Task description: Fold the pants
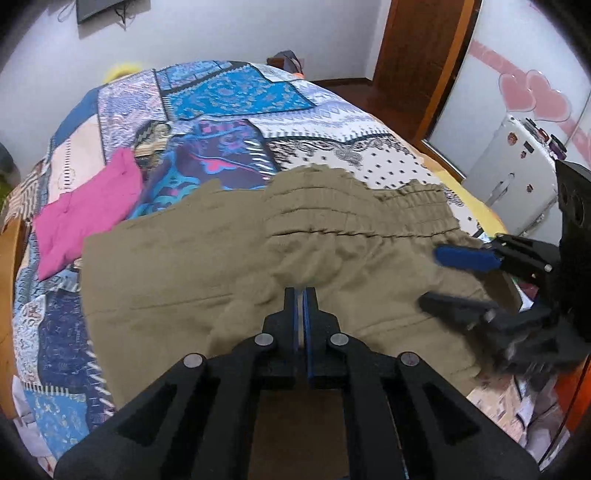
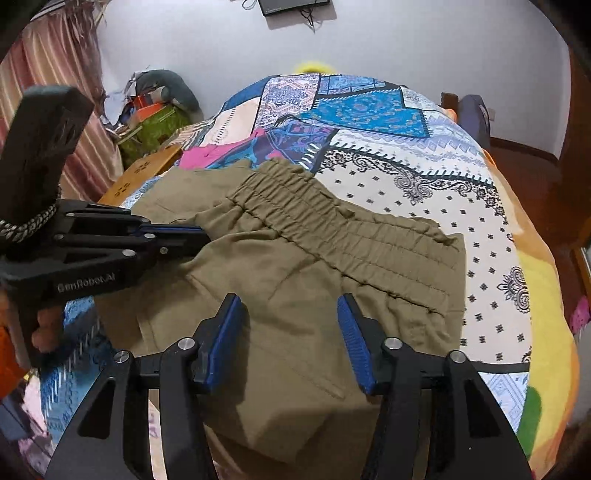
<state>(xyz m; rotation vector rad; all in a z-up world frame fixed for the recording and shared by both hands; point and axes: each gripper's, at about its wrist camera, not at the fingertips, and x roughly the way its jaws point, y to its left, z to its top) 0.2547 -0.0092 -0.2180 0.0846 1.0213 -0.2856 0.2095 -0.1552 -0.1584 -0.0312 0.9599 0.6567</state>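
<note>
On my left gripper [image 1: 300,291] the two blue-lined fingers were pressed together, with a raised pucker of the khaki pants [image 1: 207,280] pinched between their tips. In the right wrist view the same gripper [image 2: 201,236] reached in from the left, its tips closed and buried in a fold of the cloth.

My right gripper [image 2: 291,314] stood with its fingers spread wide, the blue pads [image 2: 354,347] apart and nothing between them, hovering just above the pants [image 2: 295,266]. Whether the tips touched the fabric I could not tell. From the left wrist view that gripper [image 1: 432,278] came in from the right side, blurred, one blue pad over the cloth near the waistband and the other black finger lower down.

The pants lay spread on the bed, across the patchwork bedspread [image 1: 221,88]. Their gathered elastic waistband [image 1: 354,206] ran along the far edge and the legs stretched toward my left. The fabric bunched up around the left gripper's pinch and lay flatter elsewhere.

Just beyond the pants' left end sat a folded pink garment [image 1: 92,206] on the bedspread, its near edge touching or slightly tucked under the khaki cloth. Further right stood a white fridge [image 1: 517,173] beside a wooden door frame [image 1: 417,62]. A dark screen [image 2: 291,5] hung on the wall past the bed's far end.
</note>
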